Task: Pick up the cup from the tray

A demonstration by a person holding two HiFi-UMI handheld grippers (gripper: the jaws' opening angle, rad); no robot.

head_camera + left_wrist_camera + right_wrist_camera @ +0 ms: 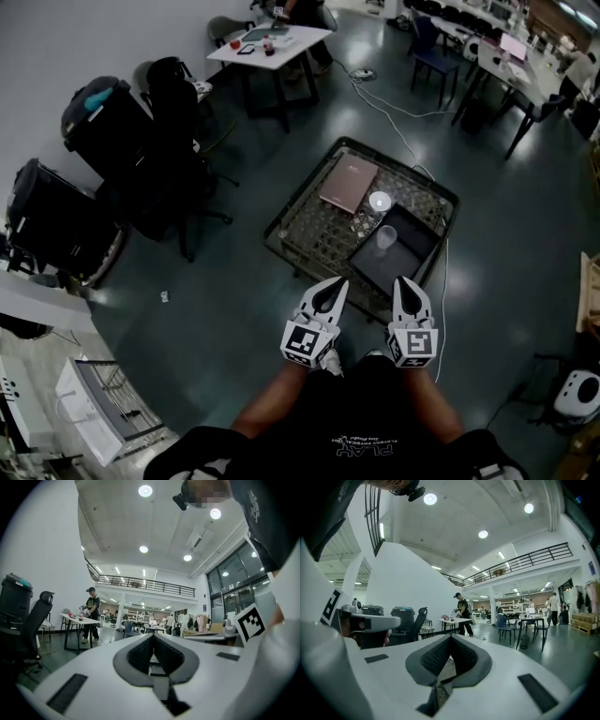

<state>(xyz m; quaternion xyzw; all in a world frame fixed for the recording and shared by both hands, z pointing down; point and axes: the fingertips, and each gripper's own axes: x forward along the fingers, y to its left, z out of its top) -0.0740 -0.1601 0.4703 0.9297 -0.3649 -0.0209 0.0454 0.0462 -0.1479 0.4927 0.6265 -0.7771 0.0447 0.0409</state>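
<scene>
A clear cup [385,236] stands upright on a dark tray [412,255], which lies on the right half of a low wire-mesh table [309,246]. Both grippers hover side by side in front of that table, held near the person's body and well short of the cup. The left gripper [330,292] has its jaws together with nothing between them, and so does the right gripper [409,289]. Both gripper views look out level across the room over the shut left gripper [153,636] and right gripper [450,637]; neither shows the cup.
A pink flat book [349,182] and a white round lid [380,201] also lie on the mesh table. Black office chairs [173,103] and bins [52,225] stand to the left. A cable [384,108] runs over the floor behind. A person [91,613] stands at a white table [270,42].
</scene>
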